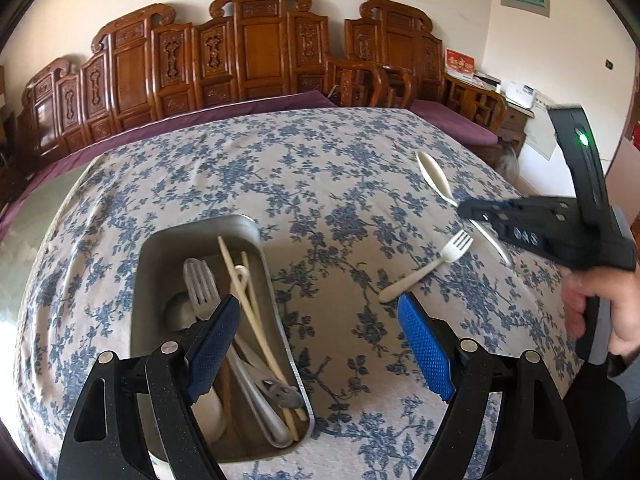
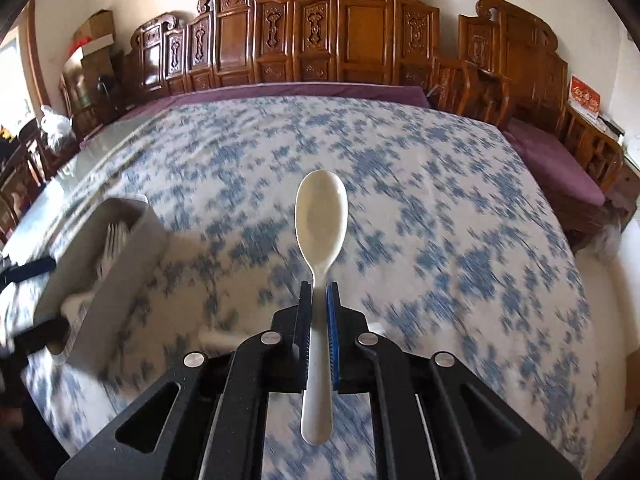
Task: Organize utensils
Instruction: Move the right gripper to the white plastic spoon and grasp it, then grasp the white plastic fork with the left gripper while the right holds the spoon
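My right gripper point(image 2: 320, 289) is shut on the handle of a white plastic spoon point(image 2: 320, 216), whose bowl points away above the floral cloth. In the left wrist view the same spoon point(image 1: 434, 176) sticks out of the right gripper point(image 1: 472, 210), held up at the right. A white plastic fork point(image 1: 428, 266) lies on the cloth just beyond my left gripper point(image 1: 318, 300), which is open with nothing between its blue pads. A grey utensil tray point(image 1: 224, 224) sits under the left finger and holds a metal fork, chopsticks and several other utensils. The tray point(image 2: 132, 248) shows blurred at left.
A blue floral tablecloth point(image 1: 304, 168) covers the table. Carved wooden chairs point(image 1: 256, 48) and purple cushions point(image 2: 560, 168) line the far edge. A person's hand point(image 1: 600, 304) grips the right tool. Bare glass tabletop point(image 1: 44, 200) shows at the left.
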`<state>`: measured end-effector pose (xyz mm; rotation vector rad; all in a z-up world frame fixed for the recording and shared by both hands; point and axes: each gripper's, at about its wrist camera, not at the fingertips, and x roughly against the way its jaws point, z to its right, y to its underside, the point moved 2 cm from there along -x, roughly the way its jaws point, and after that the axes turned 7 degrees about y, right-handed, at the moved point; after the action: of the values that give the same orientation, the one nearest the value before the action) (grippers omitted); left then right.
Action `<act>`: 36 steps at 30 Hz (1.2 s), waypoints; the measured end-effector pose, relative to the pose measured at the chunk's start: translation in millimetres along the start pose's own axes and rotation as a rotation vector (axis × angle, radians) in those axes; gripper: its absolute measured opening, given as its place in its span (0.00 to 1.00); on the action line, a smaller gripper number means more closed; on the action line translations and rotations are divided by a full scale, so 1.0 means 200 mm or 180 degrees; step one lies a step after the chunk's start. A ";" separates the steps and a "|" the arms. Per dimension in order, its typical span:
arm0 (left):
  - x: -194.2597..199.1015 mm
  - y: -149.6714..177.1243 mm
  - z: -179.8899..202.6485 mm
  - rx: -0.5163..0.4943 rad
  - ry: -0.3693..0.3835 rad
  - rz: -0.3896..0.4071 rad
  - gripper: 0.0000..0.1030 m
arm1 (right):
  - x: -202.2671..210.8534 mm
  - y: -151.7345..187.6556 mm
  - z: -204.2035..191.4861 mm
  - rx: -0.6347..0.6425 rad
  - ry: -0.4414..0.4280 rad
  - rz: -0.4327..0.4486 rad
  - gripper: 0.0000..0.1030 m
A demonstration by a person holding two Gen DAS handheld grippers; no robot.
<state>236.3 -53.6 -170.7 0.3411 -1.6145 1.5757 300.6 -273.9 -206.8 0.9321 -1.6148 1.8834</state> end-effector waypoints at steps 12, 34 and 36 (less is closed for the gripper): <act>-0.06 0.01 0.14 -0.0250 0.0197 -0.0031 0.58 | -0.03 0.25 0.24 -0.0288 0.0030 -0.0150 0.09; -0.56 -0.17 0.39 -0.0444 0.0443 -0.0588 0.42 | -0.12 0.30 0.39 -0.0449 -0.0033 -0.0234 0.09; -0.61 -0.16 0.42 -0.0484 0.0458 -0.0640 0.42 | -0.11 0.30 0.41 -0.0474 -0.0041 -0.0219 0.09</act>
<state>303.3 -178.5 -222.4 0.2918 -1.5280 1.2889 286.1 -363.0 -257.5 0.9258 -1.6830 1.6891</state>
